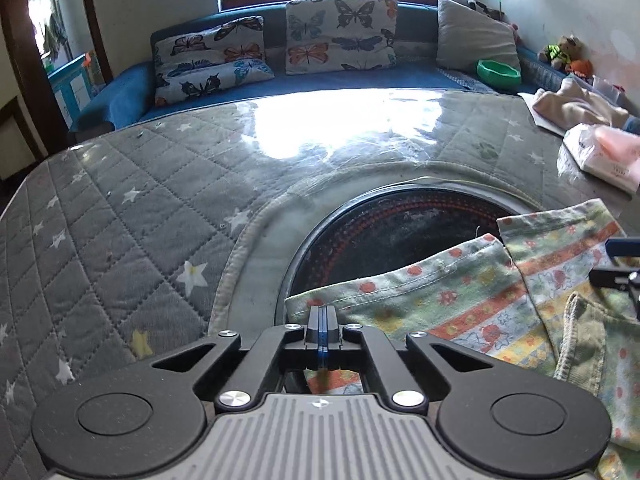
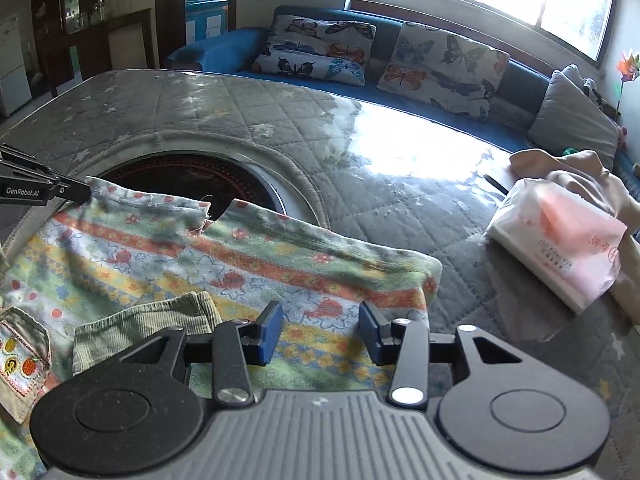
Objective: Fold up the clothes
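A child's garment (image 2: 240, 256) printed with flowers and orange stripes lies flat on the grey quilted table cover (image 2: 248, 108), its two legs pointing away from me. A green corduroy part (image 2: 148, 320) with an embroidered pocket lies on it at the near left. My left gripper (image 1: 322, 314) is shut on the hem of the left leg (image 1: 320, 300); in the right wrist view its tip (image 2: 82, 194) meets that slightly raised corner. My right gripper (image 2: 320, 312) stands open just above the right leg, with cloth showing under the gap and its blue pads clear of it.
A round dark opening (image 1: 400, 232) in the table cover lies just beyond the leg ends. A plastic-wrapped tissue pack (image 2: 560, 248) and a beige cloth (image 2: 580, 172) sit at the right. A blue sofa with butterfly cushions (image 2: 440, 68) and a green bowl (image 1: 498, 72) lie behind.
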`<state>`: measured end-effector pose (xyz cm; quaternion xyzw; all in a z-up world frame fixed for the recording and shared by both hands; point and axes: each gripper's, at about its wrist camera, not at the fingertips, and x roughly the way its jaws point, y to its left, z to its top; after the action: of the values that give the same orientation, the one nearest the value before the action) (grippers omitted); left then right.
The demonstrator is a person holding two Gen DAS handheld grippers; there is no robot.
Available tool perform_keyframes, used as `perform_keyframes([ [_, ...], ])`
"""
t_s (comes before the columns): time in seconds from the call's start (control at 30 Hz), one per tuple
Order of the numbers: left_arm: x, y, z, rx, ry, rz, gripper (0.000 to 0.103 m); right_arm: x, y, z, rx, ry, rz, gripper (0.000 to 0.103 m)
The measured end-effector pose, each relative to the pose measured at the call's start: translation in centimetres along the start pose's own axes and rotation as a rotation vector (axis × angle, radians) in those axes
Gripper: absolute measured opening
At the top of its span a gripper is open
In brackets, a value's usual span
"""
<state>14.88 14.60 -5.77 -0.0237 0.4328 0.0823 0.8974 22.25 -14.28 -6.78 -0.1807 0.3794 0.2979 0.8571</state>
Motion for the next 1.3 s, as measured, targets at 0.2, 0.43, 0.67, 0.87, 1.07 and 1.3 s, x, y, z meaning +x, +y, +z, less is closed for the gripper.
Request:
perform_keyframes([
  [0.2, -1.3, -0.4, -0.6, -0.014, -0.009, -0.025, 0.018, 0.1, 0.2, 0.1, -0.022, -0.003, 0.000, 0.048],
  [0.43, -0.3, -1.7, -0.8, 0.062, -0.019, 0.019, 0.007, -0.8, 0.8, -0.1, -0.027, -0.016, 0.014, 0.048],
  [0.67, 0.6, -1.8, -0.6, 0.124, -0.064, 0.068, 0.001, -1.8, 1.7, -0.8, -0.036, -0.037, 0.020, 0.048],
  [0.87, 0.3, -0.8, 0.2, 0.059, -0.053, 0.033, 0.004, -4.1, 2.5, -1.2, -0.053, -0.078, 0.035, 0.048],
  [1.07, -3.1, -2.3, -0.9, 0.068, -0.054, -0.073, 0.005, -5.3, 4.4, -1.9, -0.107, -0.071, 0.092, 0.048],
  [1.3, -3.3, -6.1, -3.3, 0.123, -0.001, -0.188, 0.005, -5.1, 6.6, -3.1, -0.121, -0.053, 0.139, 0.048],
])
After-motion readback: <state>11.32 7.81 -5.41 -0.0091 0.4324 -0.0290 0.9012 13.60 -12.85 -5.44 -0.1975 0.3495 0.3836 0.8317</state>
